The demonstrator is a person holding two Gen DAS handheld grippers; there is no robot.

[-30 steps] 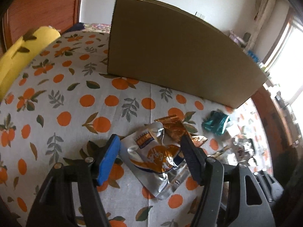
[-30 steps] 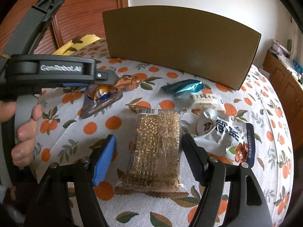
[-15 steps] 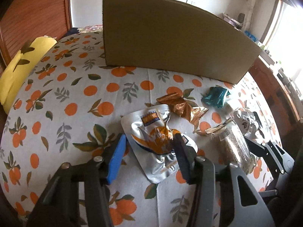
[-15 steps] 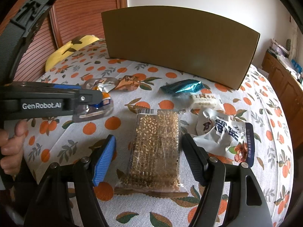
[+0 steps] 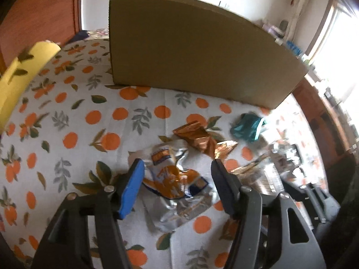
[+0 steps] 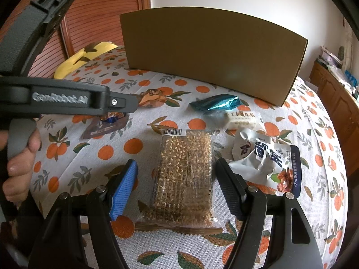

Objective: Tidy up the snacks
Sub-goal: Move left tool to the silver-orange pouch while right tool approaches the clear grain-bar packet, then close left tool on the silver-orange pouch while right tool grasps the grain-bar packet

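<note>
Left wrist view: we look down past the left gripper (image 5: 177, 183) at a tablecloth (image 5: 74, 116) printed with oranges and leaves. A tall cardboard box (image 5: 195, 51) stands at the far side of the table, and we place everything else by it. Well in front of the box, a crumpled silver pouch (image 5: 177, 179) with an orange and blue design lies flat on the cloth, between the gripper's two fingers. The jaws are opening, and the pads do not press on the pouch. Just behind the pouch, toward the box, lies an orange foil wrapper (image 5: 199, 137). A teal wrapper (image 5: 246, 126) sits near the box's right corner. This view is blurred toward the right.

In the right wrist view, the right gripper (image 6: 176, 183) hangs with its fingers spread, on either side of a clear pack of seed bars (image 6: 186, 174) without touching it. That pack lies well in front of the box. Between it and the box rests a small white candy pack (image 6: 241, 118), and to the right lies a white pouch (image 6: 267, 157) with dark print.

We judge the sorting hardly begun. Every snack we can see lies loose on the cloth, and we cannot see inside the box. All six remain to be picked up.
</note>
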